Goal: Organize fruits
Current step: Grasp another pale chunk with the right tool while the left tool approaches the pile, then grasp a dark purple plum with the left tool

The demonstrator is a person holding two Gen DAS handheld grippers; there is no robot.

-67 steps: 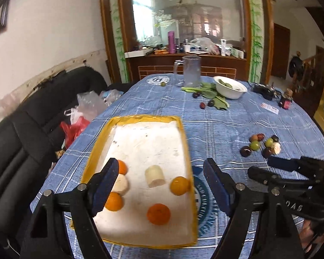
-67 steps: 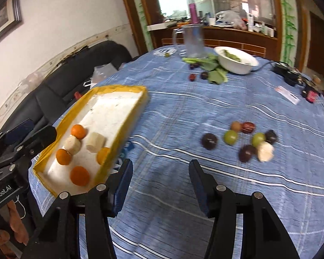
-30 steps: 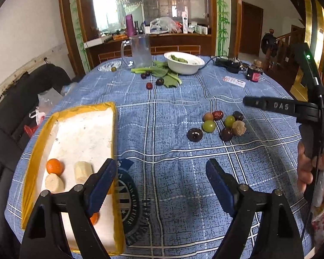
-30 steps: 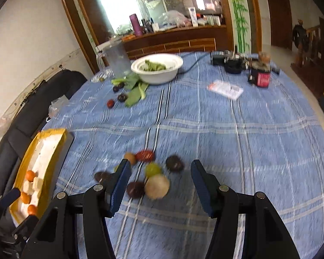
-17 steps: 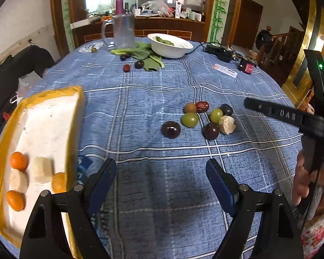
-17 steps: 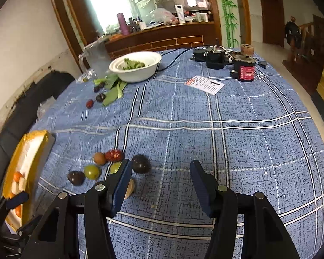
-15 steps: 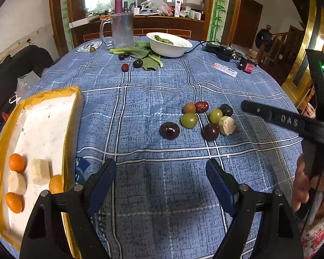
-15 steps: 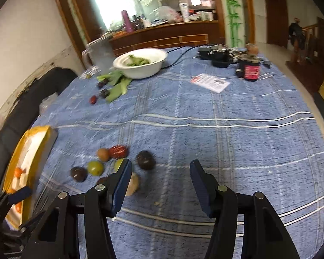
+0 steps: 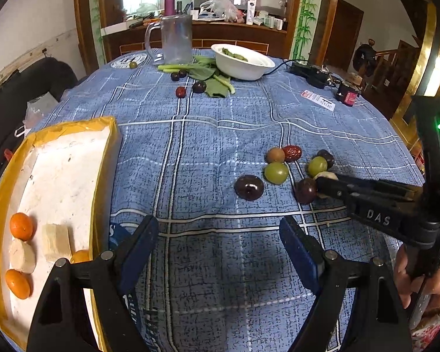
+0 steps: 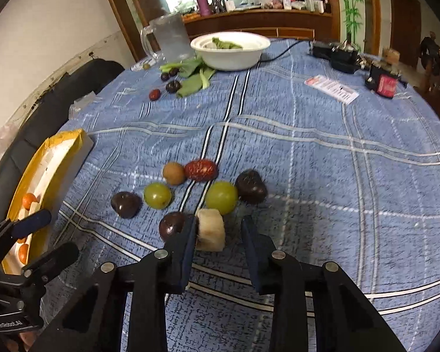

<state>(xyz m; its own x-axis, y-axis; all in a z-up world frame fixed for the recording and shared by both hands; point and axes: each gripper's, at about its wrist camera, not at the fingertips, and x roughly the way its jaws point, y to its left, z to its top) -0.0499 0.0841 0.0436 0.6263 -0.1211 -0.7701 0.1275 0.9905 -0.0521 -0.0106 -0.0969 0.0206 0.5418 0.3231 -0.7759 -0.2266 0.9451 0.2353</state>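
A cluster of fruit lies on the blue checked tablecloth: a pale banana chunk (image 10: 210, 228), two green grapes (image 10: 221, 197), dark plums (image 10: 125, 203), a red date (image 10: 201, 169) and a brown longan (image 10: 173, 172). My right gripper (image 10: 218, 226) is open, its jaws either side of the banana chunk, the left finger touching it. In the left wrist view the right gripper (image 9: 325, 186) reaches into the cluster (image 9: 275, 172). My left gripper (image 9: 218, 245) is open and empty above bare cloth. The yellow-rimmed white tray (image 9: 102, 158) at left holds oranges (image 9: 21, 226) and banana pieces (image 9: 55, 242).
At the far side stand a white bowl of greens (image 9: 242, 63), a clear pitcher (image 9: 176, 39), leaves and a few dark fruits (image 9: 199, 86), a card (image 9: 318, 99), a small jar (image 9: 347, 94) and cables. A black sofa (image 9: 20, 88) lies beyond the left edge.
My right gripper has dropped low and forward onto the fruit cluster, and its jaws now bracket the banana chunk. My left gripper has swung right, away from the tray, and stays open.
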